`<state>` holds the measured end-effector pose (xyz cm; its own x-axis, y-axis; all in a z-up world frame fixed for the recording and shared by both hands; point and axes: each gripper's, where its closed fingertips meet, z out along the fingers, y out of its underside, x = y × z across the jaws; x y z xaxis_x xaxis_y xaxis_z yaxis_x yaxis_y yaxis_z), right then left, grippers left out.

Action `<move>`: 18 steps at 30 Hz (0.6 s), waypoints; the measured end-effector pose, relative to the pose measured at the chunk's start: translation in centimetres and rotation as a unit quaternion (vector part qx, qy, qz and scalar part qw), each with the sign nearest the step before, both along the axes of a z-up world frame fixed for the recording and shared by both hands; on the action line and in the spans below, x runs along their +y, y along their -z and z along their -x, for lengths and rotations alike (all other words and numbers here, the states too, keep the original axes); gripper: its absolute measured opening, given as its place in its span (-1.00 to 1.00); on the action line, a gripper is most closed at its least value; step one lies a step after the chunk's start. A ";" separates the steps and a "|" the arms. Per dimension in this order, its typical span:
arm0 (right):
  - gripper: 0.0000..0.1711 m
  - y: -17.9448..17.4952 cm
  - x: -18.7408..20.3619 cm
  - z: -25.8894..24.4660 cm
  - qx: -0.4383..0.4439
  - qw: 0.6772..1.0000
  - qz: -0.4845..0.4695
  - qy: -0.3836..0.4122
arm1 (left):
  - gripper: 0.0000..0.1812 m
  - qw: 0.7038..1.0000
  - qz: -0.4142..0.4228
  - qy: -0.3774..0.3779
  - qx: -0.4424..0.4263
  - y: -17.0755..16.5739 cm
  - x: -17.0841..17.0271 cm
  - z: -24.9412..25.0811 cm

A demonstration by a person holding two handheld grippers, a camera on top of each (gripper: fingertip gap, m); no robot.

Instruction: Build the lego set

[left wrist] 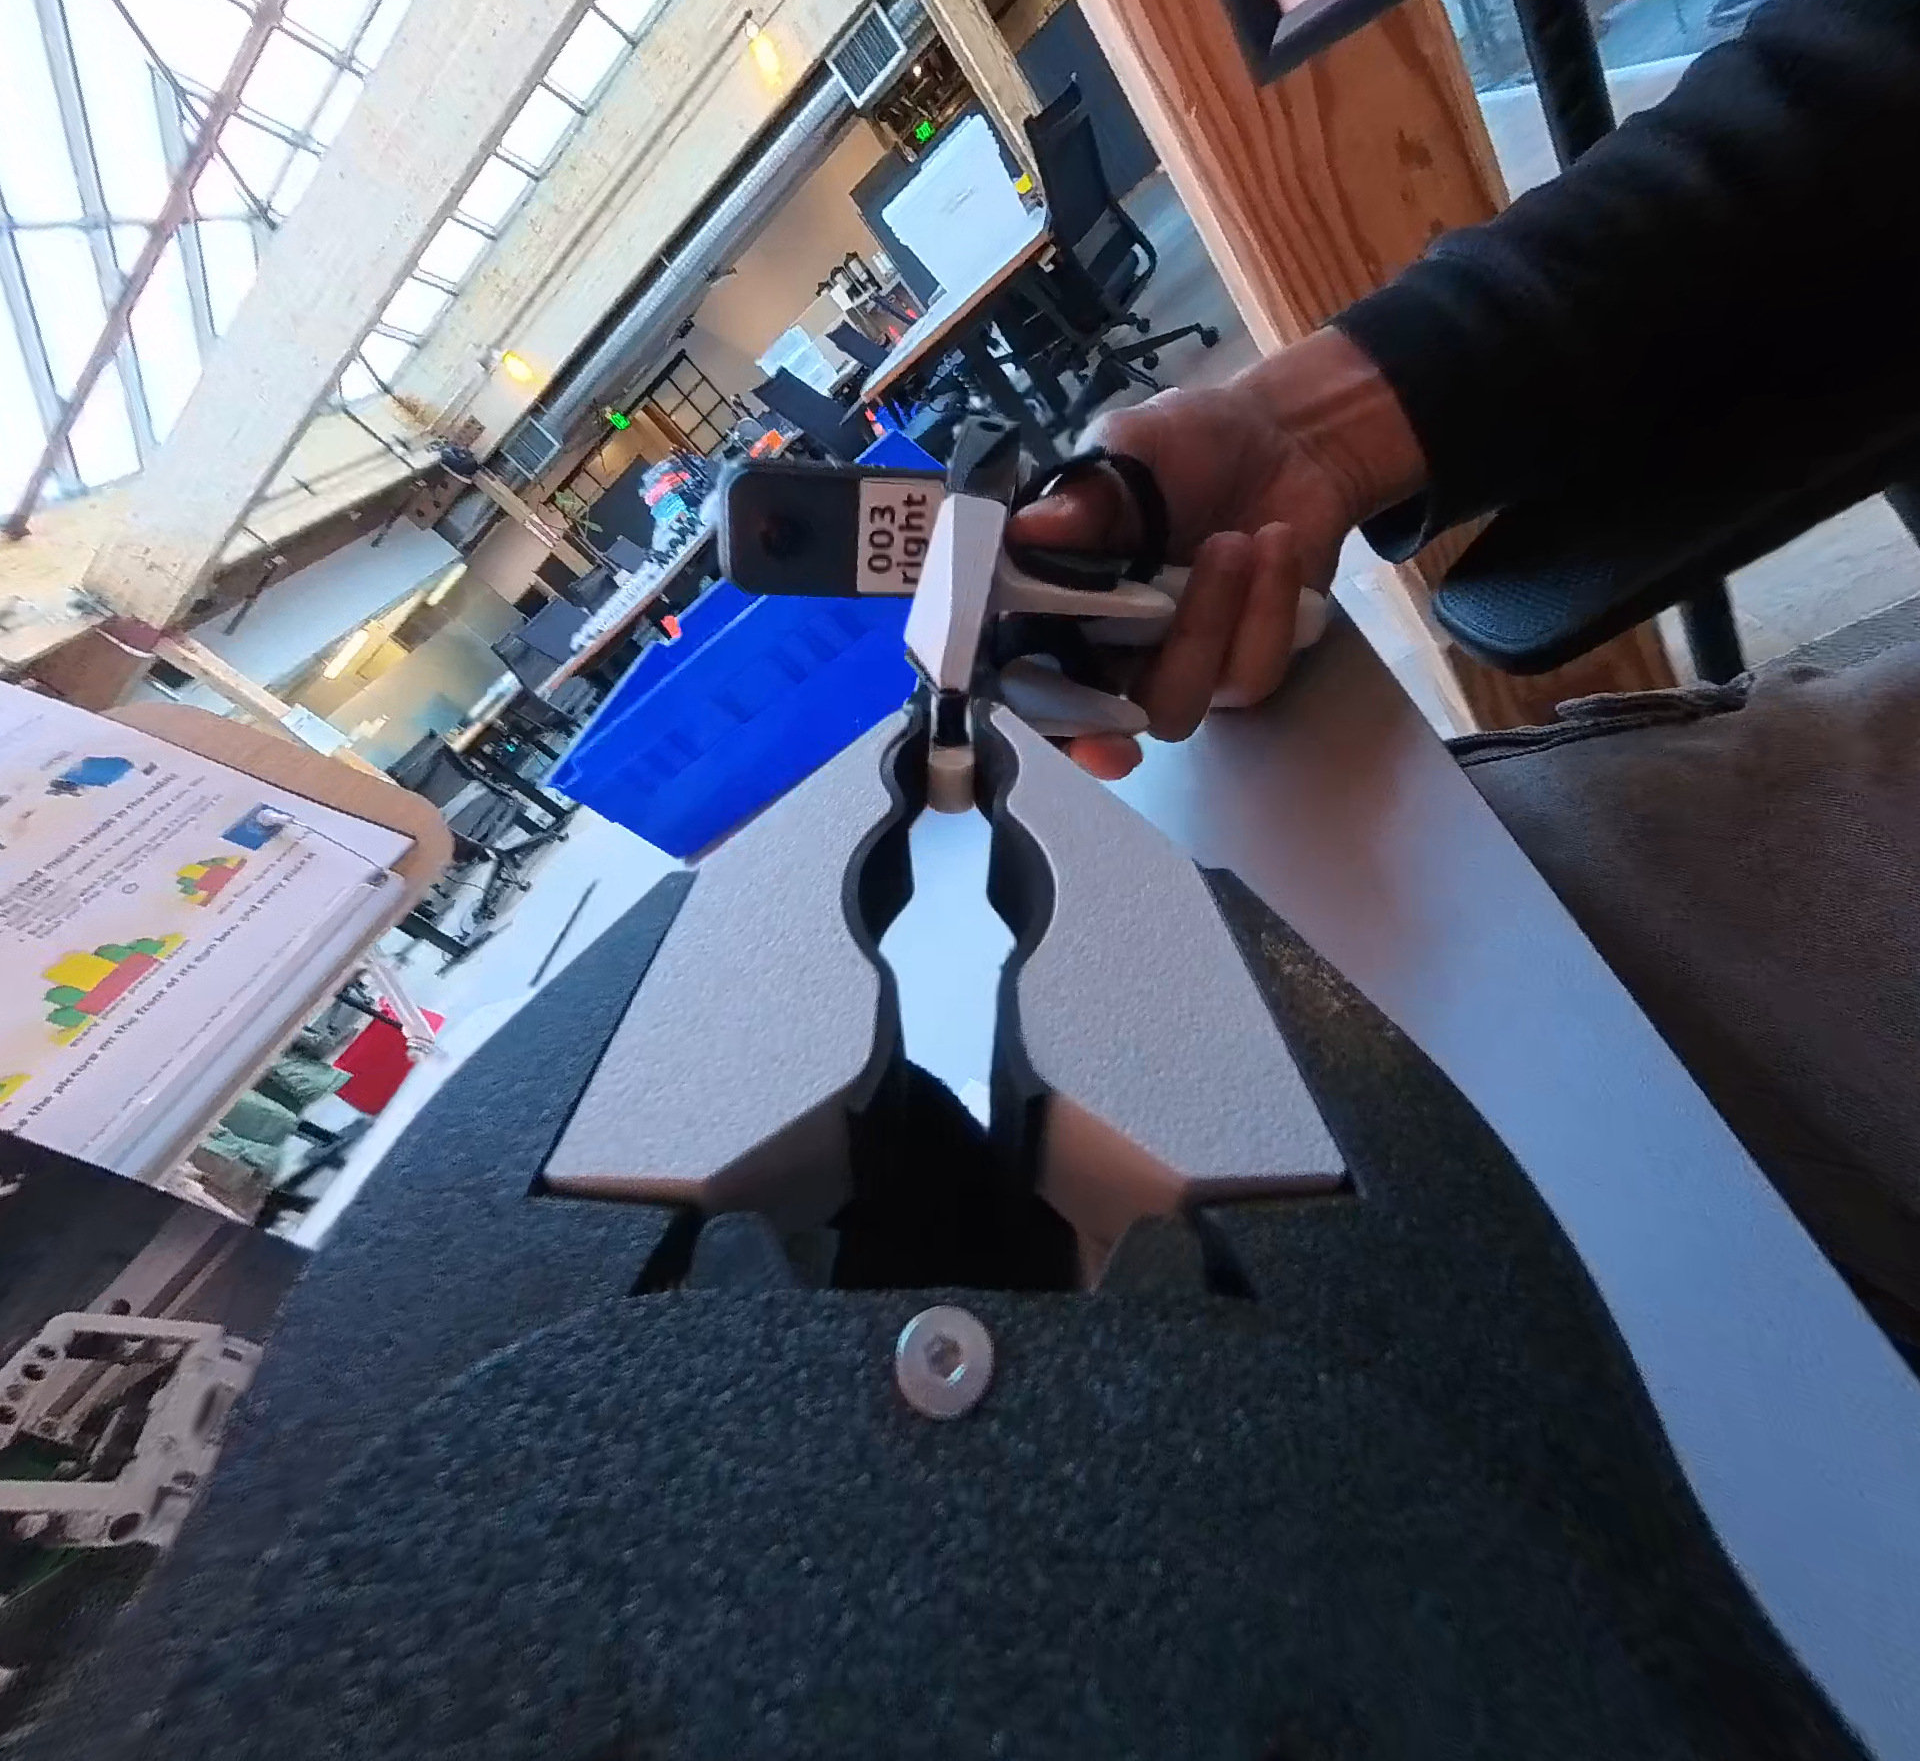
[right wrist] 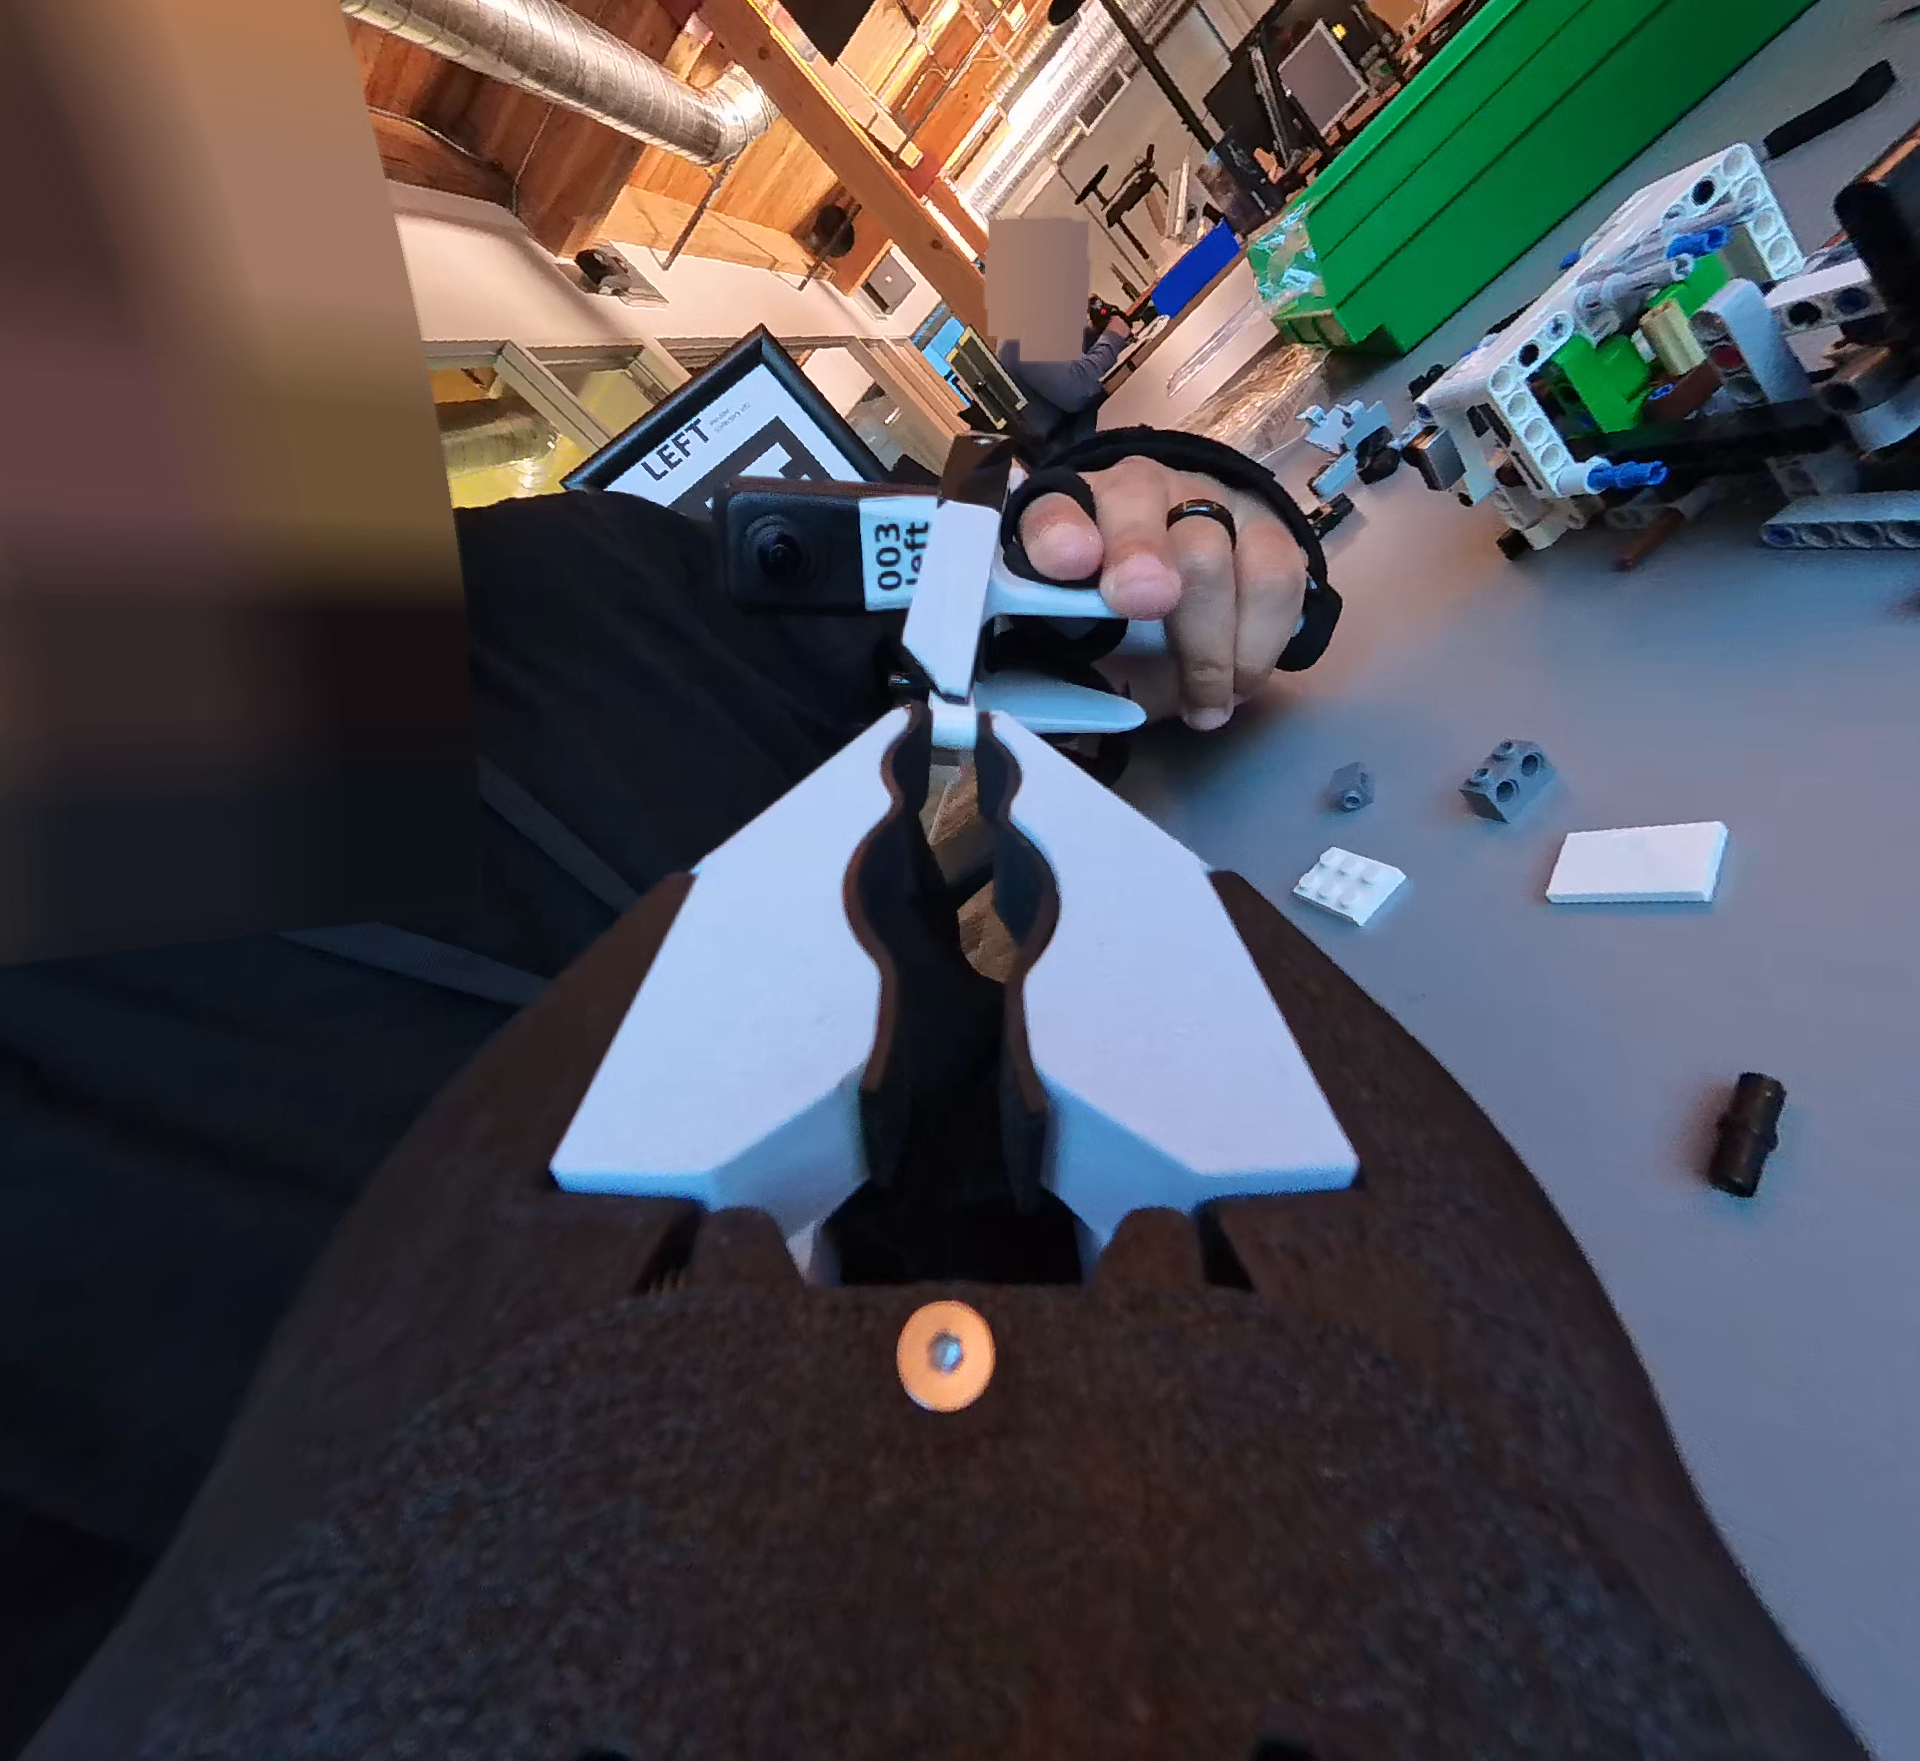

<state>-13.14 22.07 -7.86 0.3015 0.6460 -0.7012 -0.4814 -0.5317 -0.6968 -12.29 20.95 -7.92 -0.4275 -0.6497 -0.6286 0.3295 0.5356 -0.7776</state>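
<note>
Grey table (right wrist: 1455, 1036), loose bricks right of right gripper (right wrist: 951, 740). Both tips, left gripper (left wrist: 948, 781) too, pinched on one small white peg (left wrist: 950, 766); keep aligned, press gently.

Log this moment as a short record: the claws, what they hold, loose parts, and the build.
left claw: shut, tip to tip with the right claw
right claw: shut likewise
held: small white piece, seemingly pinched by both
loose on table: white tile, white studded plate, grey brick, dark connector
build: partly built model, far right, untouched
</note>
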 end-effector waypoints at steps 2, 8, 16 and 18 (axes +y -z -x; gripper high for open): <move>-0.91 0.2 0.0 -0.3 -0.015 1.000 -0.001 0.011 | -0.93 1.000 0.004 0.000 0.028 0.3 0.1 -0.3; -0.78 5.8 -0.3 -7.5 -0.353 0.908 0.048 0.218 | -0.93 0.995 -0.001 -0.053 0.088 2.1 2.7 -2.0; -0.84 9.8 1.0 -8.0 -0.506 0.830 0.091 0.218 | -0.93 0.987 0.030 -0.093 0.129 3.3 4.8 -3.5; -0.86 10.5 1.1 -8.4 -0.525 0.815 0.111 0.218 | -0.93 0.987 0.027 -0.095 0.130 3.4 4.9 -3.6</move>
